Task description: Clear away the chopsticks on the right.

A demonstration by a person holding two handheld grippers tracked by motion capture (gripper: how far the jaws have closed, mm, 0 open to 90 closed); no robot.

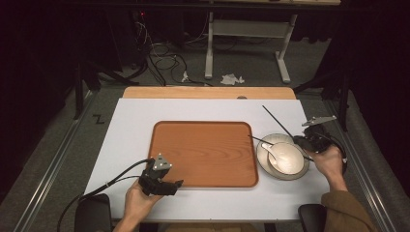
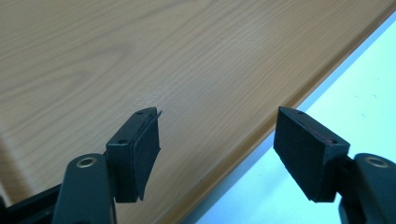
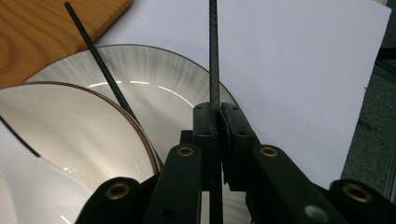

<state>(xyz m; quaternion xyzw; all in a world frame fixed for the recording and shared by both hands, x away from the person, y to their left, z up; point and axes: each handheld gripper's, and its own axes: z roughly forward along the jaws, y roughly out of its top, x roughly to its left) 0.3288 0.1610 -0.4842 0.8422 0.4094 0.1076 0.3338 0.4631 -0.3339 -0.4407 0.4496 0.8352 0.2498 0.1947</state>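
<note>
Chopstick point(image 3: 214, 56) is clamped between the right gripper point(image 3: 217, 116) jaws, right of frame in the high view, pointing up-left over the white worktop point(image 1: 203, 108). Second chopstick point(image 3: 100, 65) lies across the bowl point(image 3: 70, 126), which sits on the plate point(image 3: 159, 79) with a spoon point(image 1: 272, 151) inside. Left gripper point(image 2: 217, 149) is wide, holding nothing, straddling the near rim of the wooden tray point(image 1: 203, 150), lower left. Step looks like lifting the chopstick off the dishes. Next move probably needs a carry left to the tray, keeping it level.
</note>
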